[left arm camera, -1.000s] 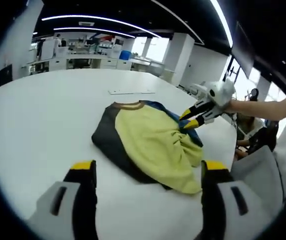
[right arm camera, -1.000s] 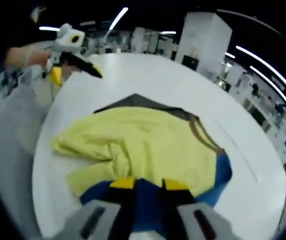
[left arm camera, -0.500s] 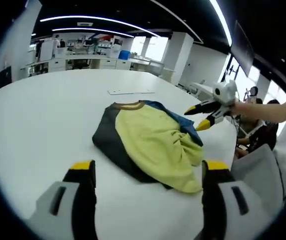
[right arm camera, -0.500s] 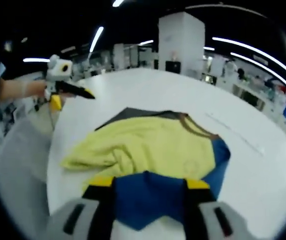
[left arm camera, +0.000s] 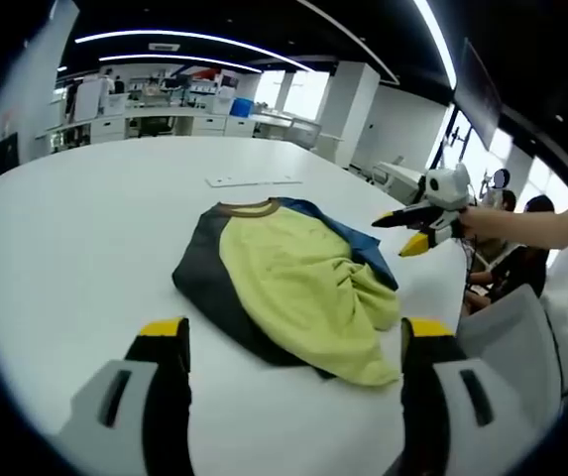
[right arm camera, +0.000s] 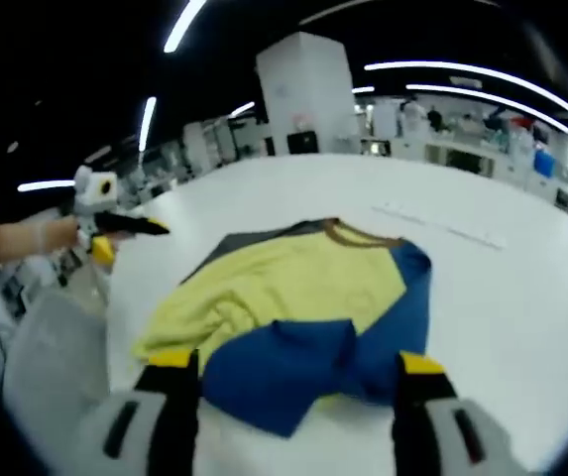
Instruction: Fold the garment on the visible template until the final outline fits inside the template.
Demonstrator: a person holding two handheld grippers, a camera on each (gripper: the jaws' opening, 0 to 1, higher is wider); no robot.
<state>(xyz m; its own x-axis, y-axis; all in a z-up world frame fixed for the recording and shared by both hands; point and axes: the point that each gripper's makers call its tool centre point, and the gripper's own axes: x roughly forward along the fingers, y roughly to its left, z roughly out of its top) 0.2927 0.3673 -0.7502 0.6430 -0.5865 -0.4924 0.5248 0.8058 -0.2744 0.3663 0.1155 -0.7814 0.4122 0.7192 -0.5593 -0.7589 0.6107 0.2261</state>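
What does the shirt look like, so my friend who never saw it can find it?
Look at the big white table. Near its edge lies a crumpled shirt, the one colourful thing on it. It is yellow in the middle with a dark side, a blue side and a brown collar, unlike the thin pale strip lying flat farther back.

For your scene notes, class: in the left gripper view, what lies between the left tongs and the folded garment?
Bare white table only. In the left gripper view, the open left tongs sit short of the yellow, black and blue garment, nothing between.
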